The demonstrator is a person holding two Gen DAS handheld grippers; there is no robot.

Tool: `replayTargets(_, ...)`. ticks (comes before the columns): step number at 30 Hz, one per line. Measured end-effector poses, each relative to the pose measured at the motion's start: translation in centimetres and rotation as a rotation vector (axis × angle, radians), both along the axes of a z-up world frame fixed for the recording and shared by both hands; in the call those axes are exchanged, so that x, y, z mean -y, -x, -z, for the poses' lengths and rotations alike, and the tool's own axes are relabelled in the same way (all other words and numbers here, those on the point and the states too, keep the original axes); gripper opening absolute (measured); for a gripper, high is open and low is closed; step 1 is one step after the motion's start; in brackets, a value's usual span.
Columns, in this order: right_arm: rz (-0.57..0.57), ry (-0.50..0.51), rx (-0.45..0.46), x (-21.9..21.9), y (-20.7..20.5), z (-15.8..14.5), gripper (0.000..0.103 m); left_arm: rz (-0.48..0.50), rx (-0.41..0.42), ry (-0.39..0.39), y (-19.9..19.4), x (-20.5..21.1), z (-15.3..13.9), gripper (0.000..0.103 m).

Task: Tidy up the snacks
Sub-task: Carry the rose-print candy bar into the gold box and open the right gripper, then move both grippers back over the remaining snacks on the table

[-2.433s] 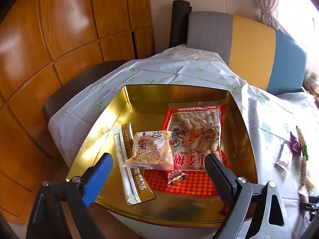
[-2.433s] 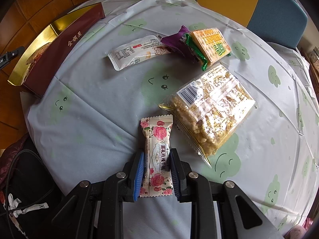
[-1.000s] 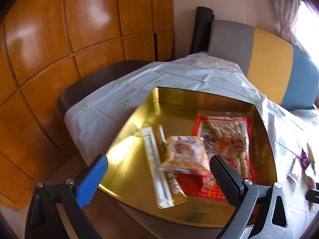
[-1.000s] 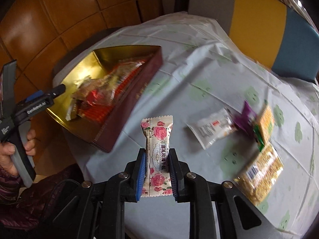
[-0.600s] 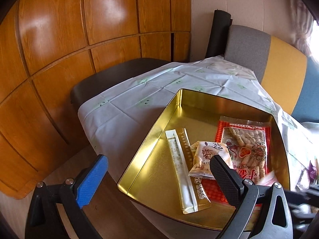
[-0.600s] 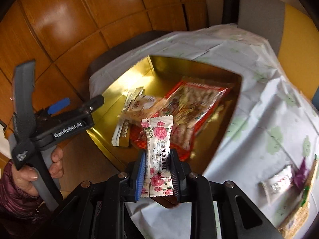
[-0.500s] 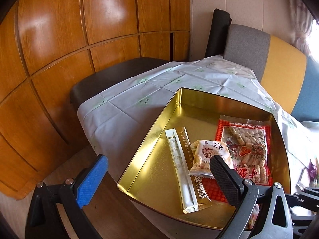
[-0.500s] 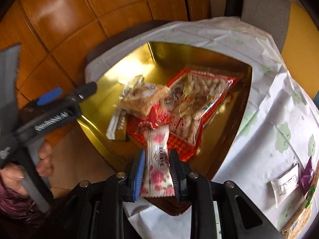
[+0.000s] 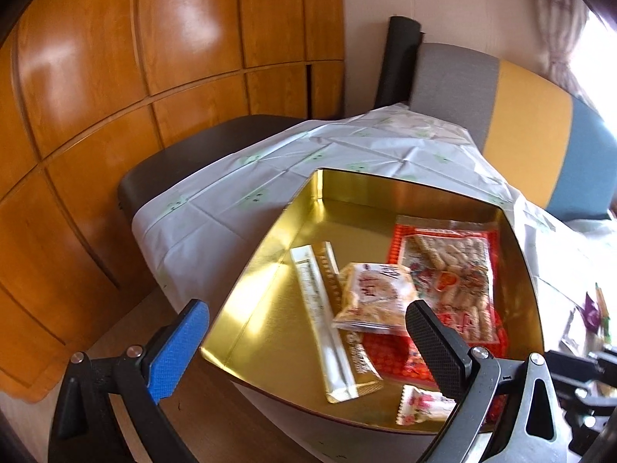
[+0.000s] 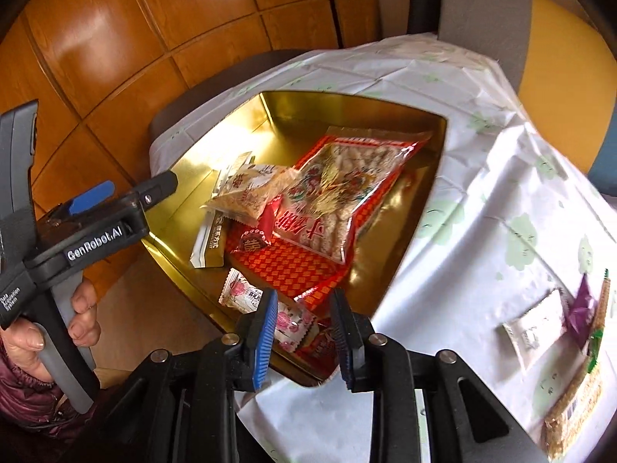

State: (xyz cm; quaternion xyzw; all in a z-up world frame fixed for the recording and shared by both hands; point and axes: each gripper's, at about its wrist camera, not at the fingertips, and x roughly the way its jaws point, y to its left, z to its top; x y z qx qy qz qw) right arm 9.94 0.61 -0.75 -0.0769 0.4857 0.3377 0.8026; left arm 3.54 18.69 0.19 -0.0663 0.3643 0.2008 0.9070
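Rose-print snack packet [image 10: 266,306] lies flat on the floor of the gold tin tray [image 10: 185,177], at the tray's near corner, partly hidden behind the blue pad of the right gripper [image 10: 302,332]; in the left wrist view the same packet [image 9: 422,405] sits just inside the near rim of the tray [image 9: 246,332]. Right gripper jaws have just been opening and now stand a little apart above the packet, the pads clear of it, nothing clamped. Farther in the tray: a long gold stick sachet [image 9: 327,320], a small pale cracker bag [image 9: 372,295] overlapping it, and a large red bag of finger biscuits [image 9: 447,274] resting over a red patterned sheet [image 10: 285,266]. A small round red-wrapped sweet [image 10: 252,243] lies on that sheet beside the sachet's end. Left gripper [image 9: 304,351] hovers over the tray's near edge, jaws wide, empty; in the right wrist view a hand [image 10: 50,332] with a dark purple sleeve grips its handle at the tray's left side. The tray sits on a white tablecloth with green prints [image 10: 482,208]. Well apart from the tray, on the cloth at right: a white sachet [image 10: 534,332], a purple wrapper [image 10: 582,308], and a clear bag of yellowish snacks [image 10: 574,409]. Wood panelling [image 9: 115,77] behind; a grey, yellow and blue chair back [image 9: 528,127] beyond the table.
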Motion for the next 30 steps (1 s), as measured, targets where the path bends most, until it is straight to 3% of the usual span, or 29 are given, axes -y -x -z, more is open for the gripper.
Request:
replayTargets(13,0.139,0.044,0.102,6.5,1.1,-2.3,0.029,0.135,-0.006,-0.007,0.0,4.6,-0.7,0.103)
replayTargets(30,0.473,0.160,0.133,22.2,0.7,-2.6,0.030,0.332,-0.037,-0.033,-1.1,11.7,-1.0,0.103)
